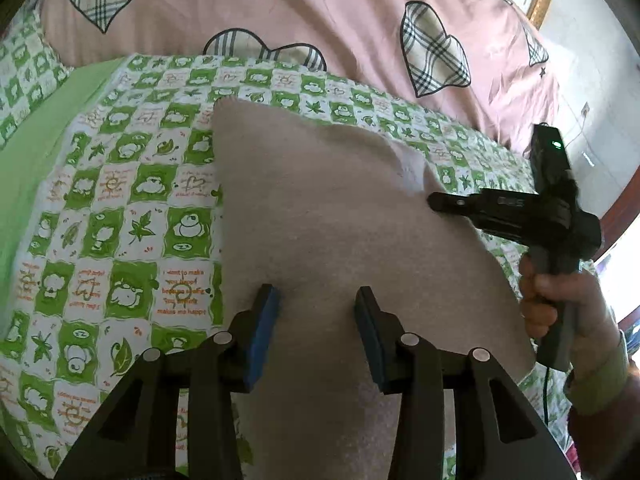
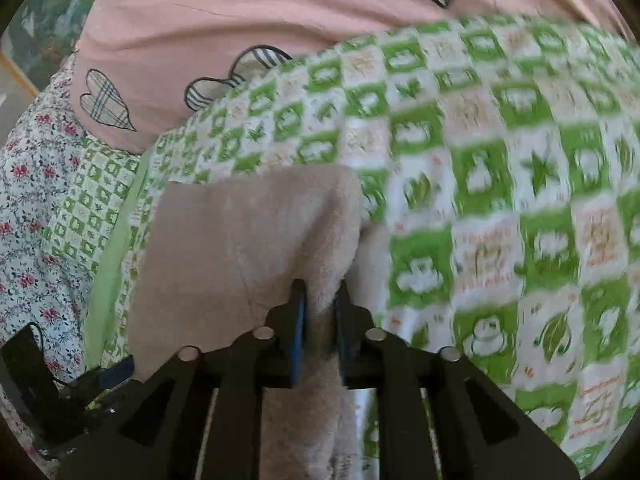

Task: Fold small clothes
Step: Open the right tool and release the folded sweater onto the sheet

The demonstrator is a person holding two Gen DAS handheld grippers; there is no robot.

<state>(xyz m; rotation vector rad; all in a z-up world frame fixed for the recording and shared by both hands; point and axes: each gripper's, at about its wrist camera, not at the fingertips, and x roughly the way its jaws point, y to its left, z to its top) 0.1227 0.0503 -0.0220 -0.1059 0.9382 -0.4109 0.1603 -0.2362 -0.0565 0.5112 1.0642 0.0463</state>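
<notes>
1. I judge the fold only begun: the beige cloth (image 1: 340, 208) lies mostly flat on the green checked sheet (image 1: 120, 200), one edge lifted.
2. My right gripper (image 2: 320, 304) pinches that raised edge (image 2: 328, 240); my left gripper (image 1: 316, 300) hangs over the cloth, jaws parted and holding nothing.
3. Its long axis runs away from me toward the pink quilt (image 1: 320, 8).

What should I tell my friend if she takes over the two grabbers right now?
Left gripper: open, jaws apart over the beige cloth, holding nothing.
Right gripper: shut on a bunched edge of the beige cloth.
The cloth lies on the green checked bedsheet, beside the pink quilt.
Done: one edge pinched and lifted.
Left: probably carry that edge across, then flatten the fold.
</notes>
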